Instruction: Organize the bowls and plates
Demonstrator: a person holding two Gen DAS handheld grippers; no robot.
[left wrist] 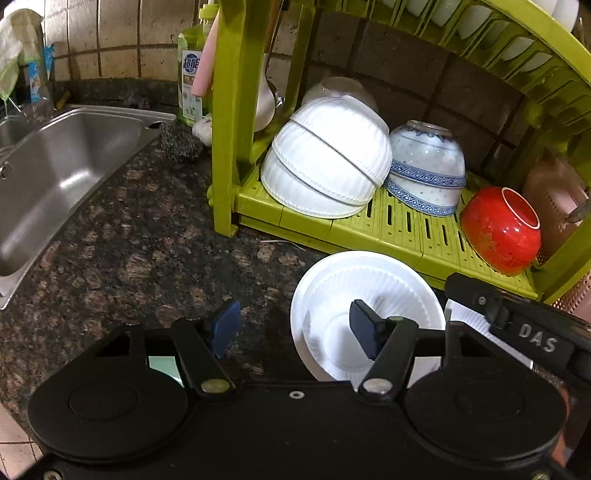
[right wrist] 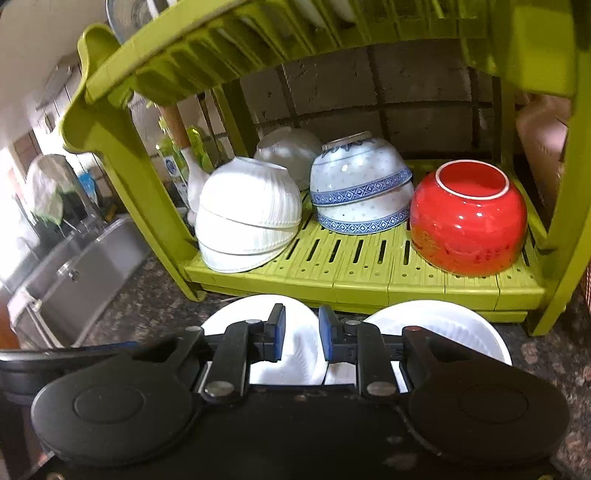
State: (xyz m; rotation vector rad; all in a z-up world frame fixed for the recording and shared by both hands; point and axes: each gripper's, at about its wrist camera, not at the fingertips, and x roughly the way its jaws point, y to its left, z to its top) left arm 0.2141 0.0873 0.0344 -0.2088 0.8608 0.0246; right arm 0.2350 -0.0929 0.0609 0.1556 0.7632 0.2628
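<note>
A: Where do the plates sit?

B: Two white plates lie on the dark speckled surface (left wrist: 147, 236), just in front of the green dish rack (right wrist: 369, 277). The left plate (left wrist: 369, 295) holds a smaller ribbed dish (left wrist: 354, 295) nested in it; the right plate (right wrist: 450, 325) lies just beside it.

A: And the left gripper (left wrist: 291, 328)?

B: It hangs low over the surface, its blue-padded fingers (left wrist: 225, 325) spread wide apart with nothing between them. One pad sits over bare stone, the other shows in front of the left plate; contact cannot be told.

A: The right gripper (right wrist: 302, 332)?

B: Its fingers (right wrist: 277, 332) stand a narrow way apart, with white plate rim visible in the gap. Whether the pads press on that rim cannot be told. In the left wrist view the body of the right gripper reaches in from the right over the second plate.

A: What is on the rack?

B: On the lower shelf, all upside down: a stack of white ribbed bowls (right wrist: 247, 214) leaning at the left, a clear glass bowl (right wrist: 288, 147) behind them, two blue-patterned bowls (right wrist: 362, 184) stacked in the middle, and a red bowl (right wrist: 469, 218) at the right. White dishes (left wrist: 517, 22) stand in the upper tier.

A: Anything else nearby?

B: A steel sink (left wrist: 55, 166) left of the rack, a steel scourer (left wrist: 181, 144) by the rack's leg, and a green bottle of dish soap (left wrist: 190, 74) against the tiled wall.
</note>
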